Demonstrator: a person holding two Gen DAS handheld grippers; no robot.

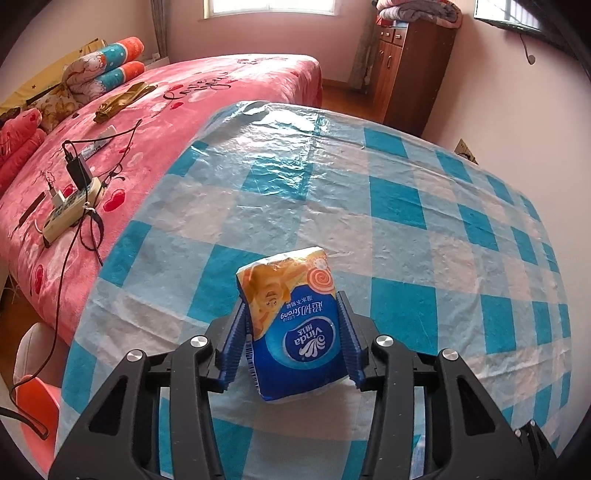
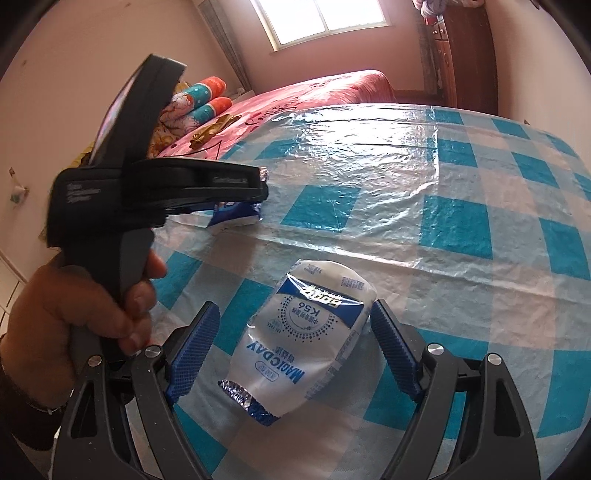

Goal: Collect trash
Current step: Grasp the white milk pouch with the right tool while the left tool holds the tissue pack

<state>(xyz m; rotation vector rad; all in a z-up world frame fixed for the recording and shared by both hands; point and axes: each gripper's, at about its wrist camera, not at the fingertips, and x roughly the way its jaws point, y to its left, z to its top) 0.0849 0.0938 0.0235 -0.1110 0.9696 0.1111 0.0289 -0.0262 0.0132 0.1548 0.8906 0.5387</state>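
milk pouch [image 2: 308, 339]: lying lower centre, long axis running along the fingers
right gripper [image 2: 295, 341]: straddling it, jaws wide, gripping nothing
left gripper [image 1: 293, 328]: clamping tissue pack [image 1: 293, 325]

Daylight from the window [image 1: 271, 7] behind my table glares off the plastic tablecloth [image 1: 280, 147]; fisheye edges curve, corners vignette black.

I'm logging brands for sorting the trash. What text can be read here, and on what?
"Vinda", "Ultra Strong": tissue pack, between the left tool's fingers.
"MAGICDAY", "K56": white pouch, between the right tool's open fingers.
Chinese print on both, pouch's dark band: too small to read.
Pink bedspread script: unreadable.
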